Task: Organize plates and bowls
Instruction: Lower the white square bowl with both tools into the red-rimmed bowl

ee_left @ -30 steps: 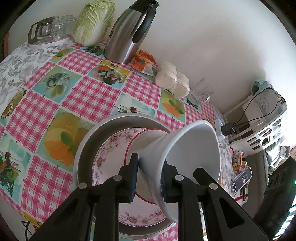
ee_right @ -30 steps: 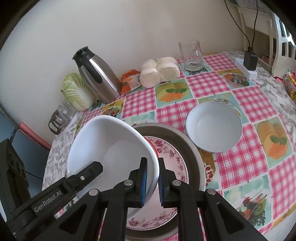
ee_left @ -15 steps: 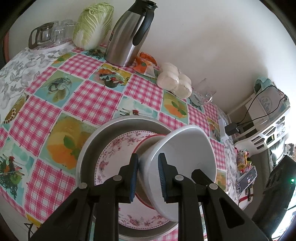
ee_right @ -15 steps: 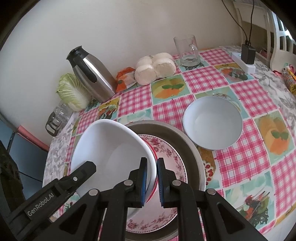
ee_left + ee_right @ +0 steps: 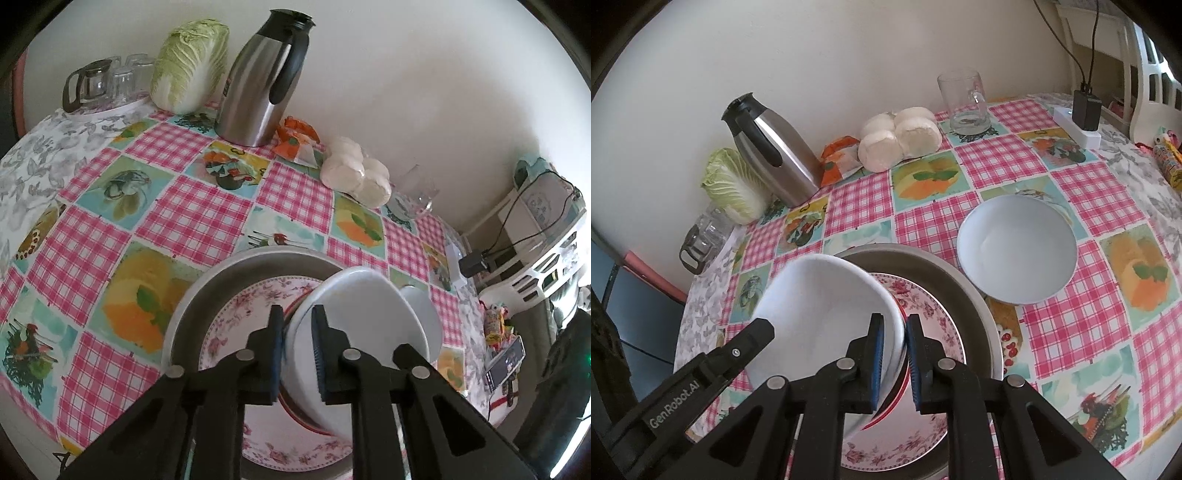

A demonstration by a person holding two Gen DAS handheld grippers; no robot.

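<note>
Left wrist view: my left gripper [image 5: 297, 354] pinches the rim of a white bowl [image 5: 373, 332], one blue pad inside and one outside. The bowl is tilted over a floral plate [image 5: 243, 317] lying in a grey metal pan [image 5: 207, 284]. Checked tablecloth [image 5: 192, 206] underneath. Along the wall: steel thermos jug [image 5: 258, 85], cabbage [image 5: 188, 62], glass pot [image 5: 88, 85], white buns [image 5: 354, 173].
</note>
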